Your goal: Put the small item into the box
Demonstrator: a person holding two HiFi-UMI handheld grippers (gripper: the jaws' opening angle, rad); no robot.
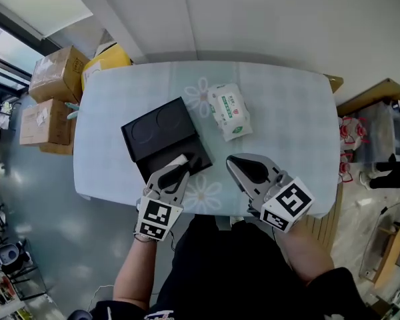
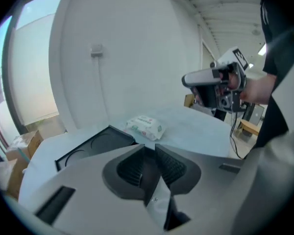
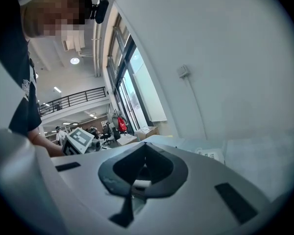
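A black box [image 1: 161,137] with two round recesses lies open on the pale blue table [image 1: 287,112], and it also shows in the left gripper view [image 2: 95,143]. My left gripper [image 1: 180,165] hovers at the box's near edge. A small white item [image 1: 179,159] sits right at its fingertips. In the left gripper view the ribbed pads [image 2: 171,168] stand close together with a narrow dark gap, and I cannot tell whether they press on the item. My right gripper [image 1: 235,164] hangs over the table's near edge, right of the box, jaws together and empty.
A pack of wet wipes [image 1: 230,111] lies on the table just beyond the box, to its right. Cardboard boxes [image 1: 53,92] and a yellow bag [image 1: 105,60] stand on the floor off the table's left end. A wooden shelf [image 1: 380,95] is at the right.
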